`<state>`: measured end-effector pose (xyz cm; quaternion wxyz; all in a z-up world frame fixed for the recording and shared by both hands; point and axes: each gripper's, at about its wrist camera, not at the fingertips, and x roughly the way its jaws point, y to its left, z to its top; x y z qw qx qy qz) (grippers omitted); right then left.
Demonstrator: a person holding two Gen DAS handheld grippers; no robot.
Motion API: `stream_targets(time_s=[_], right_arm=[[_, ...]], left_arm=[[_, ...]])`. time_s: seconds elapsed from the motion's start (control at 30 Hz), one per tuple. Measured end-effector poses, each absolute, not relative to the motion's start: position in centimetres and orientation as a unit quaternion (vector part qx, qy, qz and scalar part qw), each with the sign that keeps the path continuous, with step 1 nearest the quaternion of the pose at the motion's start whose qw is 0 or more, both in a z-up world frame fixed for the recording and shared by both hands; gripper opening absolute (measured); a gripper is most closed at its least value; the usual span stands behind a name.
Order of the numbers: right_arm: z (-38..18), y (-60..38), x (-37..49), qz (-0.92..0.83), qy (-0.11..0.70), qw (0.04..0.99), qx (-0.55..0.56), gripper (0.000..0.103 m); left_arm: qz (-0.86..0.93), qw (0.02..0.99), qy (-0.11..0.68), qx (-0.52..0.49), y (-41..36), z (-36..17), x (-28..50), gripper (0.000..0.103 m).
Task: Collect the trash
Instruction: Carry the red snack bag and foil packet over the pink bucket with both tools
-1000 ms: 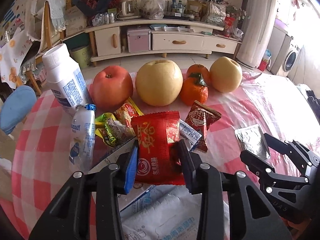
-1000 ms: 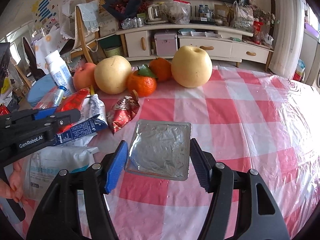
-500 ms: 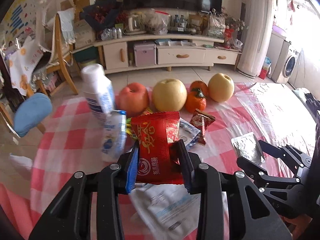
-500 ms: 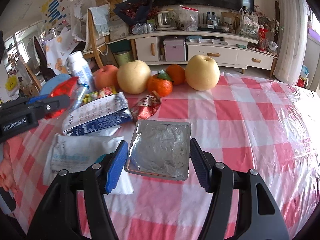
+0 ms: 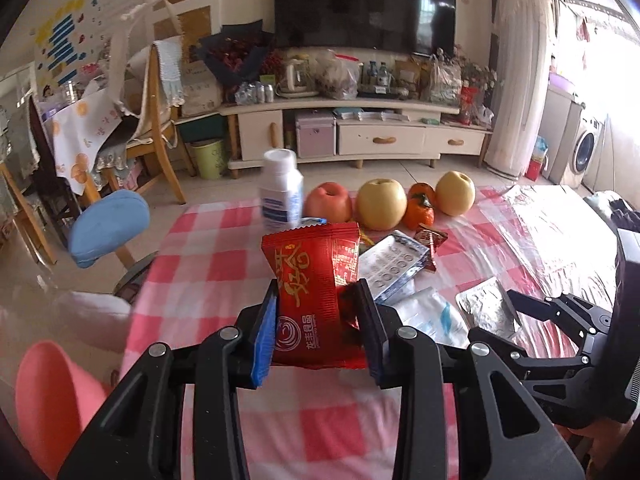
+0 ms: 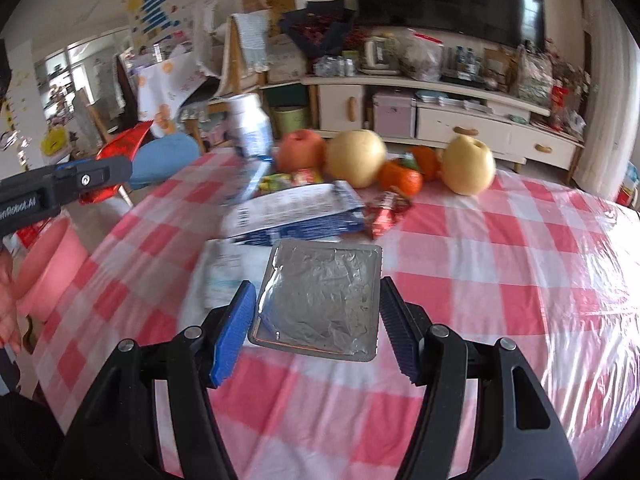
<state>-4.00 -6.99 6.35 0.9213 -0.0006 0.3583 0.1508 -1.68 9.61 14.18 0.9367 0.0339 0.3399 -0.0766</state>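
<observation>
Pinching a red crinkled snack wrapper [image 5: 310, 300] between narrowly set jaws, the left gripper [image 5: 318, 334] is holding it upright above the red-and-white checked tablecloth [image 5: 224, 264], both pads pressing on the packet's sides. The right gripper [image 6: 316, 334] is standing about half open, clamping a flat square silver foil pouch [image 6: 320, 302] by its two edges, the pouch lying level over the cloth.

Compared with a second ago, both grippers are sitting higher and further back from the table: the fruit and litter are looking smaller, the television [image 5: 364, 12] is now showing in full, and a pink plastic bin [image 5: 52, 400] is now appearing at the lower left of the left view, beside the table's edge. Both grips are unchanged.

Lying on the cloth behind the held packets are a white paper sachet [image 6: 224, 276], a blue-and-white flattened carton [image 6: 296, 212], a small dark red foil wrapper [image 6: 386, 212] and yellow-green sweet wrappers [image 6: 280, 180]. Beyond them two yellow pears [image 6: 356, 158], a red apple [image 6: 300, 150] and two oranges [image 6: 402, 178] are standing in a row, with a white plastic bottle [image 5: 280, 196] just left of the apple. A blue padded stool [image 5: 108, 226] is standing off the table's left side. In the left view the red wrapper is hiding part of the litter.
</observation>
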Motion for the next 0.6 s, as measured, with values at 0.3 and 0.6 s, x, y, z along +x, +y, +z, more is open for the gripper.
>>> stream_targets(time_s=[0.3,0.6], right_arm=[[6.9,0.4,-7.7,0.215,0.358,0.908,-0.037,0.064],[8.3,12.6,-10.8,0.306,0.343,0.883,-0.091,0.064]], left_arm=[[-0.043,0.942,0.334,-0.005,18.4,14.6,-4.5,0.038],[0.044,0.936,0.337,-0.092,31.3,13.0,-6.6,0.038]])
